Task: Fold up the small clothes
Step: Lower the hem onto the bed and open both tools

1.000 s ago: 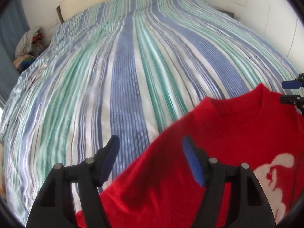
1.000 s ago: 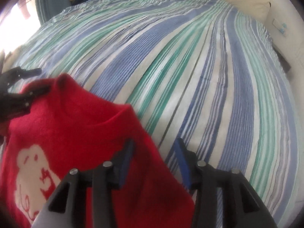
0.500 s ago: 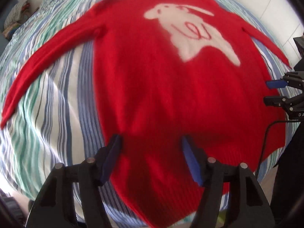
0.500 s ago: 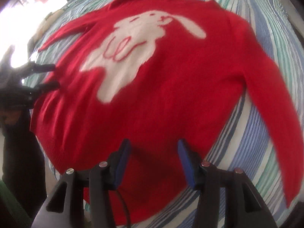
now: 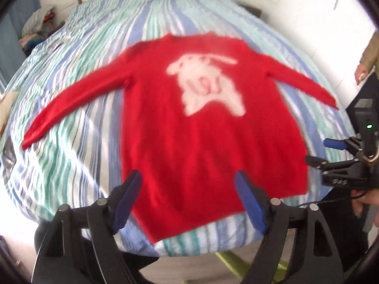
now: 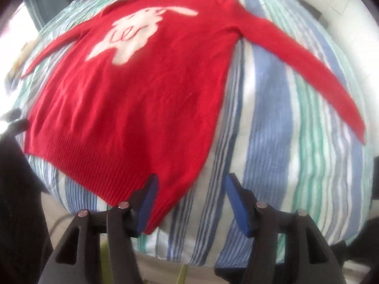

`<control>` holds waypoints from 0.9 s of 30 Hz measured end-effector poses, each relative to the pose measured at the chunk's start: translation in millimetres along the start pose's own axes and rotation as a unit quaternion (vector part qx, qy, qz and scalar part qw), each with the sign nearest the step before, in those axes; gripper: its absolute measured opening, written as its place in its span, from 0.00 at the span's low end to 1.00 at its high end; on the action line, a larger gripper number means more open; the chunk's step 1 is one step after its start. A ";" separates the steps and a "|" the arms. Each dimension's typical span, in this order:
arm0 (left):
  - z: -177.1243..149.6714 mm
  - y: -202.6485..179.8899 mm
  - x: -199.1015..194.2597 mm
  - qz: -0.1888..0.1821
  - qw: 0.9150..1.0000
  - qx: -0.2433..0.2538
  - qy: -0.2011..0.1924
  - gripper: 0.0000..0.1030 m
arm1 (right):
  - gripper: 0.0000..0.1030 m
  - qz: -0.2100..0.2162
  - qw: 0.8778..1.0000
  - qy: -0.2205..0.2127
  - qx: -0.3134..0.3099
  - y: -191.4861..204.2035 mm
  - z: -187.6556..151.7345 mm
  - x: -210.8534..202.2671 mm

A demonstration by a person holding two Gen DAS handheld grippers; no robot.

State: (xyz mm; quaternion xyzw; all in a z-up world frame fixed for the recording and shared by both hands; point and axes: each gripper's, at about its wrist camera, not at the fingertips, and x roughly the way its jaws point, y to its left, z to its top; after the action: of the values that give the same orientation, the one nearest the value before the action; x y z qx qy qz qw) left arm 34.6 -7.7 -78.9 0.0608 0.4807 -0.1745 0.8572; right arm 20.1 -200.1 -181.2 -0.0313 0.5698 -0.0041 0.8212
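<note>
A red sweater [image 5: 189, 127] with a white rabbit motif lies face up, sleeves spread, on the striped bed [image 5: 78, 127], hem at the near edge. The left gripper [image 5: 188, 196] and right gripper [image 6: 189, 198] hover there, jaws opening wide, gripping nothing. The risk: the hem slipping off that edge. A clothes pile [image 5: 38, 28] sits far left; a bystander's hand [image 5: 361, 73] hangs at right.

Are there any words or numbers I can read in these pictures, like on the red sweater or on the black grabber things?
None can be read.
The red sweater bears a white animal picture with red squiggles on it; too blurred to tell if they are letters.
The right gripper has small pale marks on its black body; too small and blurred to read.
</note>
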 end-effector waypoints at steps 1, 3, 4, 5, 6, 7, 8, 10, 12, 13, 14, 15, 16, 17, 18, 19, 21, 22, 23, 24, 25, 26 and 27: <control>9.9 -17.9 -8.0 -0.008 1.000 0.020 -0.014 0.87 | 0.78 -0.014 1.000 -0.011 0.008 -0.3 3.0 -7.9; 27.7 -45.2 -12.0 0.000 0.998 0.049 -0.032 0.87 | 0.78 -0.031 0.999 -0.036 0.016 1.6 12.6 -19.6; 36.1 -48.8 -8.3 0.007 0.998 0.047 -0.034 0.88 | 0.78 -0.035 0.998 -0.046 0.020 1.4 18.3 -24.5; 43.2 -48.3 0.3 0.016 0.999 0.038 -0.031 0.88 | 0.78 -0.039 0.998 -0.050 0.022 2.5 23.7 -28.4; 48.8 -41.8 11.1 0.032 0.999 0.022 -0.027 0.88 | 0.78 -0.043 0.997 -0.056 0.022 4.6 29.3 -34.2; 49.4 -30.8 17.6 0.054 0.998 0.002 -0.026 0.87 | 0.78 -0.046 0.997 -0.065 0.022 6.0 32.0 -40.1; 46.1 -21.3 23.1 0.070 0.997 -0.018 -0.024 0.87 | 0.78 -0.052 0.996 -0.073 0.024 6.0 34.9 -46.2; 40.5 -4.2 31.5 0.075 0.996 -0.042 -0.012 0.86 | 0.78 -0.060 0.994 -0.084 0.027 5.2 36.1 -60.4; 29.7 -3.6 33.2 0.082 0.996 -0.030 -0.009 0.87 | 0.78 -0.052 0.993 -0.098 0.024 18.4 54.1 -70.4; 25.1 -3.8 37.2 0.089 0.996 -0.020 -0.009 0.90 | 0.78 -0.053 0.993 -0.106 0.016 24.8 57.3 -72.1; 20.2 -1.4 44.5 0.098 0.995 -0.017 -0.004 0.94 | 0.78 -0.055 0.992 -0.111 0.007 30.9 60.1 -70.6; 14.6 4.8 54.1 0.107 0.994 -0.024 0.006 0.94 | 0.78 -0.051 0.992 -0.117 0.000 36.1 62.5 -66.6; 8.0 14.2 66.8 0.111 0.993 -0.037 0.021 0.94 | 0.78 -0.041 0.991 -0.124 -0.007 39.9 64.9 -60.1; -0.5 24.8 78.0 0.110 0.992 -0.053 0.036 0.94 | 0.78 -0.031 0.991 -0.127 -0.014 43.8 65.9 -50.5; -10.6 33.1 88.4 0.115 0.990 -0.063 0.049 0.94 | 0.78 -0.027 0.992 -0.121 -0.022 47.8 65.8 -36.9; -20.5 39.6 98.7 0.125 0.988 -0.067 0.065 0.94 | 0.78 -0.024 0.993 -0.111 -0.030 51.3 65.2 -22.2; -40.4 48.3 110.9 0.127 0.986 -0.071 0.080 0.96 | 0.78 -0.013 0.994 -0.096 -0.040 55.4 57.1 8.8; -47.5 50.5 109.3 0.129 0.987 -0.073 0.069 1.00 | 0.78 -0.007 0.996 -0.078 -0.041 55.1 51.2 25.5; -51.9 52.0 107.6 0.127 0.987 -0.077 0.065 0.99 | 0.78 -0.009 0.998 -0.056 -0.037 53.8 44.2 41.8; -53.8 53.1 106.2 0.123 0.987 -0.081 0.065 0.99 | 0.81 -0.002 0.998 -0.058 -0.026 50.3 36.3 49.1; -54.1 53.3 105.4 0.121 0.987 -0.082 0.065 1.00 | 0.82 0.001 0.997 -0.079 -0.018 47.6 29.8 47.3; -53.8 53.2 105.3 0.120 0.987 -0.081 0.067 1.00 | 0.83 -0.002 0.996 -0.082 -0.020 48.0 25.9 46.5; -53.5 52.6 105.6 0.120 0.987 -0.079 0.068 1.00 | 0.83 -0.005 0.996 -0.080 -0.024 49.6 23.5 46.1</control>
State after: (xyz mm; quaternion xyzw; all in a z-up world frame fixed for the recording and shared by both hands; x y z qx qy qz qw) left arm 60.8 30.4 -199.9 0.0618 0.5390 -0.0269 0.8396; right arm 56.8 -151.5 -218.9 -0.0544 0.5017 0.0077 0.8633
